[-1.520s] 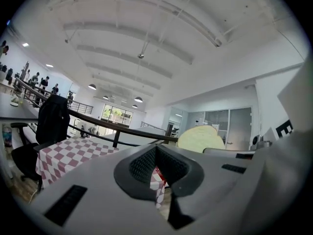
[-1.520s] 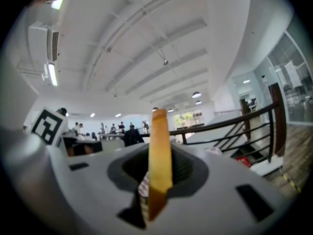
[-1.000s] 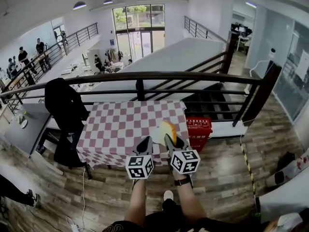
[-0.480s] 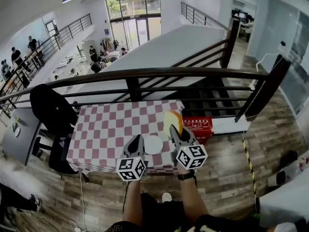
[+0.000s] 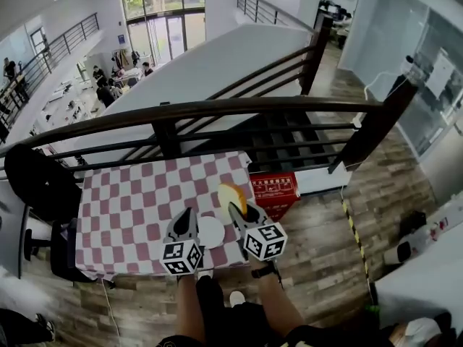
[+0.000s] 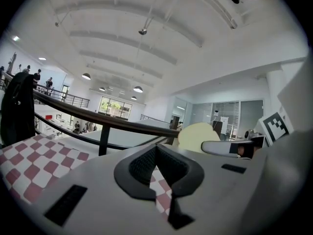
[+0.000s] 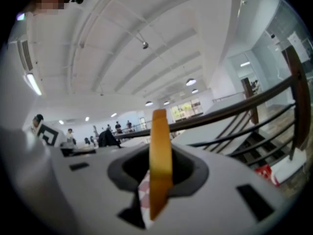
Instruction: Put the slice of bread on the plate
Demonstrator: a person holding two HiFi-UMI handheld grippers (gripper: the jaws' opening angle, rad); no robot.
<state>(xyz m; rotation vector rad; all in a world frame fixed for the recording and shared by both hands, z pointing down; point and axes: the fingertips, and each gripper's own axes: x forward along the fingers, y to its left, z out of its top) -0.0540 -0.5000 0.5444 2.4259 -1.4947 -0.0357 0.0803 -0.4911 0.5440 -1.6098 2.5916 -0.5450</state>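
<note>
Overhead, in the head view, we saw a bench under a red-and-white checked cloth, set against a dark metal railing. A round white plate lay on the cloth near the bench's front edge, between the two tools. The left hand-held gripper pointed at the plate's left rim. The right hand-held gripper stood just right of the plate and held up a pale yellow slice of bread with a golden-brown crust. The slice stood on edge above the cloth, beside the plate's far right rim rather than on it. A red plastic crate sat on the wooden floor just past the bench's right end.

In the left gripper view, the left hand-held gripper had its jaws drawn together, the dark ribbed pads meeting at the tips with nothing between them. A thin strip of checked cloth showed through the slit lower down. To the right, the slice of bread showed its flat pale face above the right hand-held gripper. A black coat hung on the railing at the far left.

In the right gripper view, the right hand-held gripper had its jaws closed on the slice of bread. We saw the slice edge-on as an upright golden-brown band, pinched low between the dark pads, with checked cloth showing beneath.
</note>
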